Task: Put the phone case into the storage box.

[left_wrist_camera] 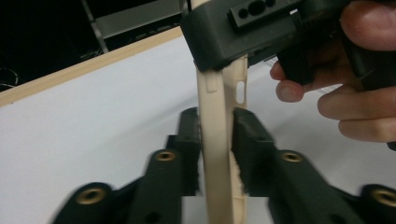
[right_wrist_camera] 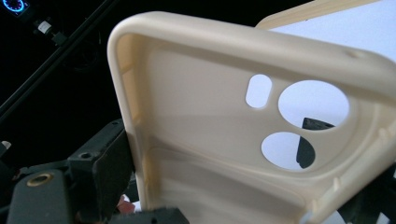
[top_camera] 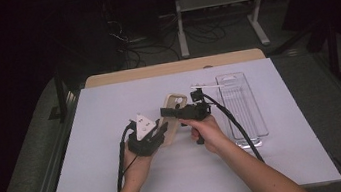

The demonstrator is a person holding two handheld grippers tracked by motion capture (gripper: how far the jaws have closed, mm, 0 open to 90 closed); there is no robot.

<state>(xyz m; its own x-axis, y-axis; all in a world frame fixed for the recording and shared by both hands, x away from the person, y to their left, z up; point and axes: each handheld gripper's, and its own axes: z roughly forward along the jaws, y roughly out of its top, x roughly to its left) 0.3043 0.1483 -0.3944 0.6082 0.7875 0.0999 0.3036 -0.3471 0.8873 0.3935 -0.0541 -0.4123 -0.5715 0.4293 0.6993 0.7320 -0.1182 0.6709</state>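
Two grippers sharing one beige phone case [top_camera: 171, 117]
Left gripper [top_camera: 156, 132] and right gripper [top_camera: 173, 111] are both clamping it; a clear tray [top_camera: 257, 114] is lying just right.

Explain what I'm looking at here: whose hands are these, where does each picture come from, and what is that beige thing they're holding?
No robot arm here: a person's hands each hold a hand-operated tool with two black fingers. The high view looks down on the white table from above. The other two come from small cameras riding on each tool, looking along its fingers.

The beige thing is a soft phone case with camera cut-outs, held up off the table. The left gripper has it edge-on between its fingers, which sit close against it. The right gripper clamps the case's upper end; its own view looks into the case's inside.

On the table to the right lies a clear plastic tray, apart from the case.
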